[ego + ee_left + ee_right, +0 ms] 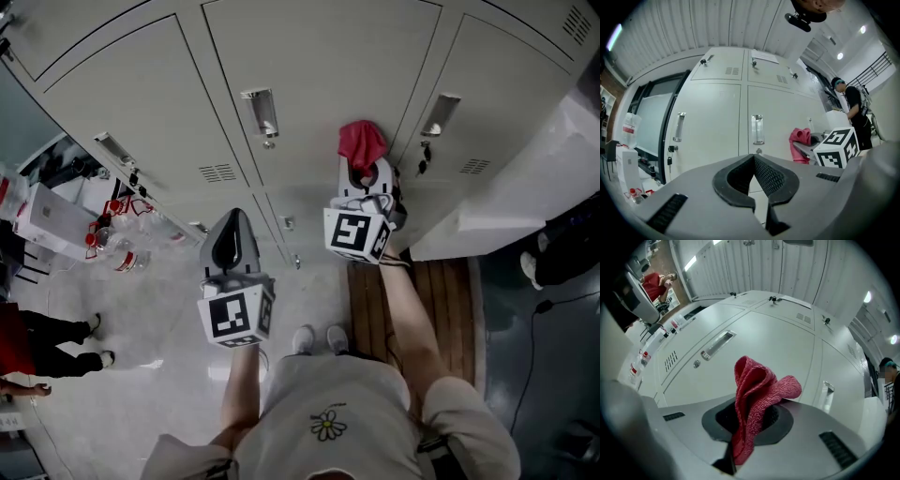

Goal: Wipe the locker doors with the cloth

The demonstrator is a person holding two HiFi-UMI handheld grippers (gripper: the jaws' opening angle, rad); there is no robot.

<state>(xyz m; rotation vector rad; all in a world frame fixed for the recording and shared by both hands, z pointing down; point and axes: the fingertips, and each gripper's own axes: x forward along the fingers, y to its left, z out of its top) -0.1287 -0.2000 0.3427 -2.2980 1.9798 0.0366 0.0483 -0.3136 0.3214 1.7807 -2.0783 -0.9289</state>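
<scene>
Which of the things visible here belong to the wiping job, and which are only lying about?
Job: red cloth, clamped in the right gripper; locker doors.
Lying about: bottles at the left; hanging keys; left gripper, jaws together and empty.

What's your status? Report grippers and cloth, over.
Left gripper shut, empty. Right gripper shut on red cloth, up by locker door. Nothing between cloth and door.
</scene>
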